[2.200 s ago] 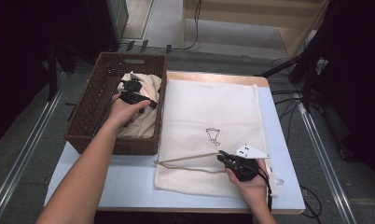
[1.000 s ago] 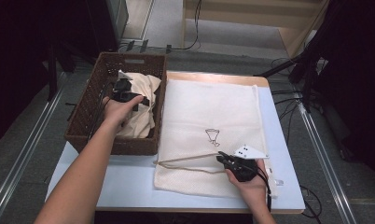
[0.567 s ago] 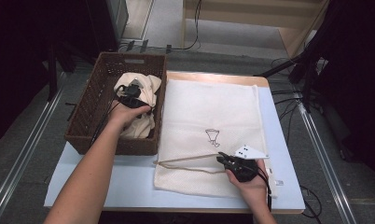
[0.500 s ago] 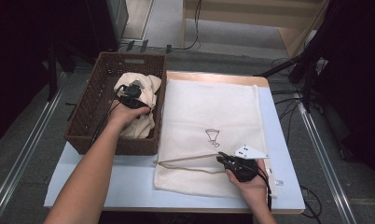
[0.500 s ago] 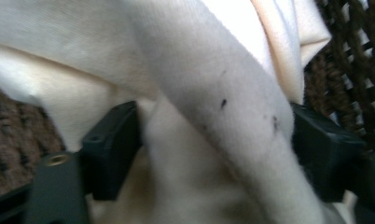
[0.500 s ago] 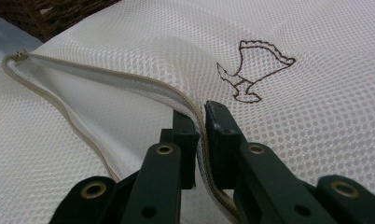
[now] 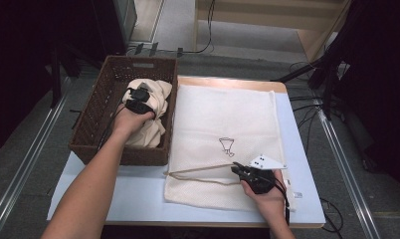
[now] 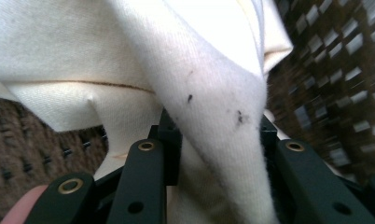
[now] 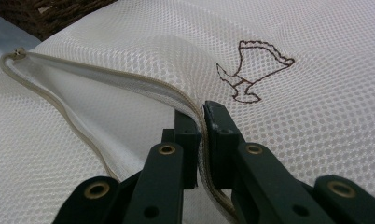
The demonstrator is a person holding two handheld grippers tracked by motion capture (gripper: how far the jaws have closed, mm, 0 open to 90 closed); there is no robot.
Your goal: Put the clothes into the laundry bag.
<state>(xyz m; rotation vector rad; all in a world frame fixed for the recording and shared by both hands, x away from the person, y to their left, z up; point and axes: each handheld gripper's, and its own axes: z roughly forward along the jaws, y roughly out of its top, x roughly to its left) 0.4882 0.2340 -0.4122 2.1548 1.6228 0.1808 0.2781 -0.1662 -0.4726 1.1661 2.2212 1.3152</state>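
Observation:
A cream mesh bag (image 7: 223, 119) with a small brown embroidered mark (image 9: 251, 70) lies flat on the table. Its zipper edge (image 9: 129, 84) is lifted, and my right gripper (image 7: 240, 171) (image 9: 200, 116) is shut on that edge near the bag's front. In the brown wicker basket (image 7: 96, 112) at the left lies a crumpled cream cloth (image 7: 155, 92) (image 8: 213, 107). My left gripper (image 7: 137, 98) (image 8: 218, 135) is down in the basket, its jaws closed on a fold of that cloth.
The table top (image 7: 118, 194) is pale blue with a wooden far edge (image 7: 228, 82). Cables (image 7: 307, 102) trail on the floor to the right. A metal rail (image 7: 19, 164) runs along the left side.
My left gripper has shifted a little within the basket, toward the far end and the right, over the cloth. The right gripper has stayed on the zipper edge.

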